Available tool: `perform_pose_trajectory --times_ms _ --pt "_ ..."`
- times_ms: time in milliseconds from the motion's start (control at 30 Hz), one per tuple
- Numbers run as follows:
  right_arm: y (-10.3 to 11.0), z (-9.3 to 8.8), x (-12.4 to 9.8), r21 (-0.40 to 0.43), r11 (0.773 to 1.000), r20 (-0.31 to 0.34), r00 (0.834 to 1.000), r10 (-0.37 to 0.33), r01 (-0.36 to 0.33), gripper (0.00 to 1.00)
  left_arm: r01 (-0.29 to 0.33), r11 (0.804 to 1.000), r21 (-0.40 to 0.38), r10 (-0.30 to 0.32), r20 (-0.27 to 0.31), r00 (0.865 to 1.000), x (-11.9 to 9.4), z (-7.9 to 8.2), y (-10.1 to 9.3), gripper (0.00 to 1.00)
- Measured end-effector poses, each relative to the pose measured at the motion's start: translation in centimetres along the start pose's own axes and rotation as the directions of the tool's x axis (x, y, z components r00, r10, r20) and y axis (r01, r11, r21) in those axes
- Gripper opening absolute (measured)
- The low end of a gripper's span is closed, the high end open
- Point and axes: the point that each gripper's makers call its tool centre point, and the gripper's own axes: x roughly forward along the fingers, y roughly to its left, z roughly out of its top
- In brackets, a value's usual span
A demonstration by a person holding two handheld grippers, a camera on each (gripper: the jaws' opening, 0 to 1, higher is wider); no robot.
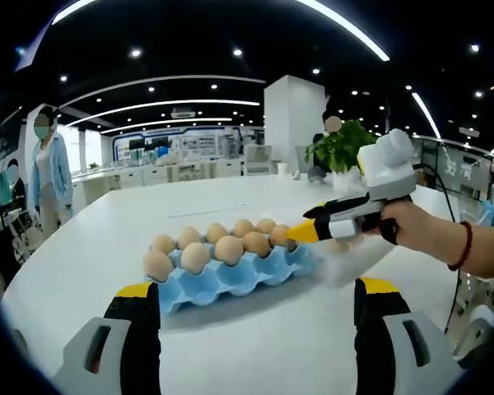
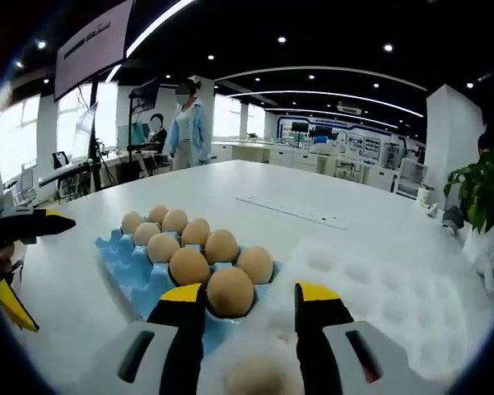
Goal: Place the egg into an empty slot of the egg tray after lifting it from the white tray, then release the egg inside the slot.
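A blue egg tray (image 1: pixel 230 280) holds several brown eggs on the white table. My right gripper (image 1: pixel 300 234), held by a hand, reaches in at the tray's right end beside the end egg (image 1: pixel 280 236). In the right gripper view its jaws (image 2: pixel 249 290) stand apart on either side of the nearest egg (image 2: pixel 230 290), which sits in a corner slot of the blue tray (image 2: pixel 128 255). The right jaw is clear of that egg. A blurred egg (image 2: pixel 255 374) lies low between the jaws. The white tray (image 2: pixel 379 288) lies to the right. My left gripper (image 1: pixel 255 288) is open and holds nothing.
The left gripper (image 2: pixel 49 271) shows at the left edge, jaws wide. A person in a light blue coat (image 1: pixel 49 164) stands beyond the table. A potted plant (image 1: pixel 342 148) stands at the far end, near the white tray (image 1: pixel 354 259).
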Motion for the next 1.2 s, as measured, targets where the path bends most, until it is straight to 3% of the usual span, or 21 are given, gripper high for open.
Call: perform_pose_trajectory --times_ms 400,1200 --pt "-0.1 -0.5 -2.7 0.0 1.0 -0.029 1.0 0.012 -0.012 0.48 0.001 1.0 -0.001 -0.001 0.009 1.0 -0.3 0.0 -0.6 1.0" --pt "-0.2 -1.6 -5.1 0.03 0.999 -0.033 0.999 0.011 -0.01 0.48 0.007 1.0 -0.006 -0.007 0.008 1.0 -0.2 0.0 -0.7 1.0"
